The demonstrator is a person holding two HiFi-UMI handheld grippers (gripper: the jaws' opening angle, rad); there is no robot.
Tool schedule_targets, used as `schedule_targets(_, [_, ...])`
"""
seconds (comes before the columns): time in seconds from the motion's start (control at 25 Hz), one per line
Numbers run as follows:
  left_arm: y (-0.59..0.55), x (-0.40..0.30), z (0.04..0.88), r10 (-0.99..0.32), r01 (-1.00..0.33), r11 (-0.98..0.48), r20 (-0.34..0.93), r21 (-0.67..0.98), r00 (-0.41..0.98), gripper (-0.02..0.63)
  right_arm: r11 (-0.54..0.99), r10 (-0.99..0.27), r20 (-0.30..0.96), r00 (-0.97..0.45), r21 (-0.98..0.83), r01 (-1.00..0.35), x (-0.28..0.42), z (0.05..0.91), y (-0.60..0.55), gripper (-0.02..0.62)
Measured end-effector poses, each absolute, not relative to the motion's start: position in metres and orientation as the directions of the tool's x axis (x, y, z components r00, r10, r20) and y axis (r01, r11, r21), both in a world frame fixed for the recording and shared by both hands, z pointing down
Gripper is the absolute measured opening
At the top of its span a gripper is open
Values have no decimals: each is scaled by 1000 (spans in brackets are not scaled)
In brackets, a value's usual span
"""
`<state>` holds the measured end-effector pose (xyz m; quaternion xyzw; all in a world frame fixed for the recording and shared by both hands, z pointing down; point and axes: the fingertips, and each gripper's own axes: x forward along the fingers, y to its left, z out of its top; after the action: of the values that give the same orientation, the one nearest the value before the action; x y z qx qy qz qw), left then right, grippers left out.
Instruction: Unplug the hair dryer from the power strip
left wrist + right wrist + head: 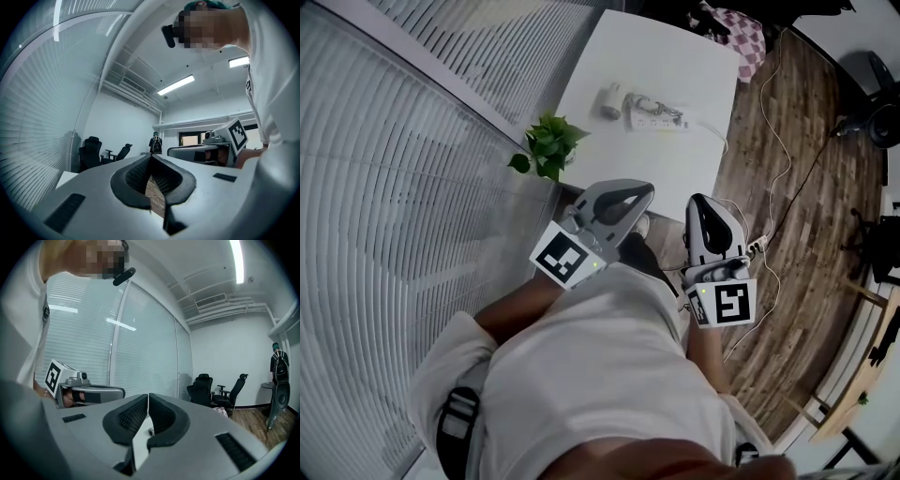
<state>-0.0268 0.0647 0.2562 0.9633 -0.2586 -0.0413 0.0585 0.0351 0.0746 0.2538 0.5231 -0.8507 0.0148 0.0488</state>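
In the head view a white hair dryer (609,100) lies on a white table (675,56) far ahead. A white power strip (658,118) lies just right of it, with a coiled cord between them; whether the plug is in I cannot tell. Both grippers are held close to my body, well short of the table. My left gripper (643,190) has its jaws together, with nothing in them (151,156). The right gripper (699,201) is also shut and empty (148,395). Each gripper shows in the other's view.
A potted green plant (547,144) stands at the table's near left corner. A blinds-covered glass wall (384,187) runs along the left. White cables and a second power strip (757,246) lie on the wooden floor at right. Black office chairs (220,390) stand farther off.
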Motion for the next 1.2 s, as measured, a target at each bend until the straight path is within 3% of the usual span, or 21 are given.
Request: schedule_targets(1.2, [-70, 96, 269, -562, -560, -824, 2, 86, 827, 21, 502, -861, 96, -499, 11, -865, 162, 270, -65, 34])
